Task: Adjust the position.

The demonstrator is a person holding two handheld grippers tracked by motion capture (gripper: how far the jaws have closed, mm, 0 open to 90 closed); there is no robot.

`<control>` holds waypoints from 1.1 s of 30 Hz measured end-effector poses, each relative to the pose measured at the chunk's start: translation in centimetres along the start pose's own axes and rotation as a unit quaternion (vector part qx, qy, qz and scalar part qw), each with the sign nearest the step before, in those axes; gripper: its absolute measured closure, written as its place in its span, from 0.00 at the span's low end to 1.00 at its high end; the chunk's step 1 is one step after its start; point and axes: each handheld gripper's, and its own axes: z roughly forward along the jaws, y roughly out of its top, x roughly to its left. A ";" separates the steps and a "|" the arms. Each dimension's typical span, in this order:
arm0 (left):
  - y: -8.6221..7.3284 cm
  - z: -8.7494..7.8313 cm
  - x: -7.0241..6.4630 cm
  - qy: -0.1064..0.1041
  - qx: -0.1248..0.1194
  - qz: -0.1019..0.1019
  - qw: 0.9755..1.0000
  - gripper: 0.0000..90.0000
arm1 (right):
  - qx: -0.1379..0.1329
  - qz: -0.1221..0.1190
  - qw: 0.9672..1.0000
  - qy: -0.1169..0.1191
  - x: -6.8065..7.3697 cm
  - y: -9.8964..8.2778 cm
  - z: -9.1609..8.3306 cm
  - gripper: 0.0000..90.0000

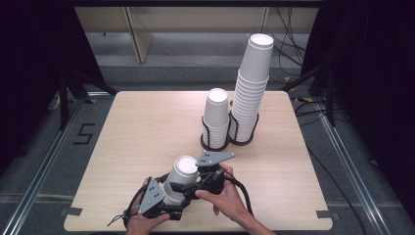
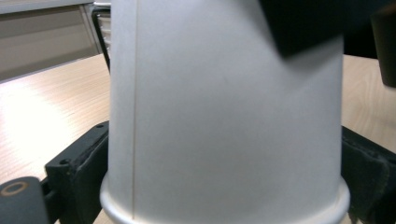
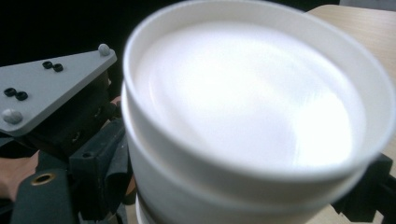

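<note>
A white paper cup (image 1: 182, 176) stands upside down near the table's front edge, and in the right gripper view it shows as two nested cups (image 3: 243, 107) with one base rim above the other. My left gripper (image 1: 172, 199) grips the low part of the cup (image 2: 224, 116); its black jaws press on both sides just above the rolled rim. My right gripper (image 1: 194, 183) comes in from the right and holds the cup higher up, with its jaws against both sides near the base. A hand holds each gripper.
At the back right of the wooden table (image 1: 147, 122), a black wire holder (image 1: 215, 143) carries a short stack of upside-down cups (image 1: 216, 115) and a tall leaning stack (image 1: 252, 83). Cables trail on the floor beyond the table.
</note>
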 end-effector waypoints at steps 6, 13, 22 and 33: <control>0.0 -0.1 -0.1 -0.022 0.021 0.019 0.999 0.07 | 0.009 -0.023 1.000 0.007 0.0 0.9 -1.3 0.21; 0.0 -0.1 -0.3 -0.038 0.044 0.035 0.998 0.07 | 0.032 -0.025 0.999 0.011 -0.1 1.3 -2.4 0.22; -0.2 0.0 -0.2 -0.055 0.048 0.034 0.997 0.07 | 0.040 -0.013 0.999 0.029 -0.4 1.3 -2.9 0.26; 0.1 -0.4 -0.1 -0.041 -0.025 0.009 0.999 0.03 | -0.009 0.021 0.999 0.027 -0.6 1.9 -3.9 0.28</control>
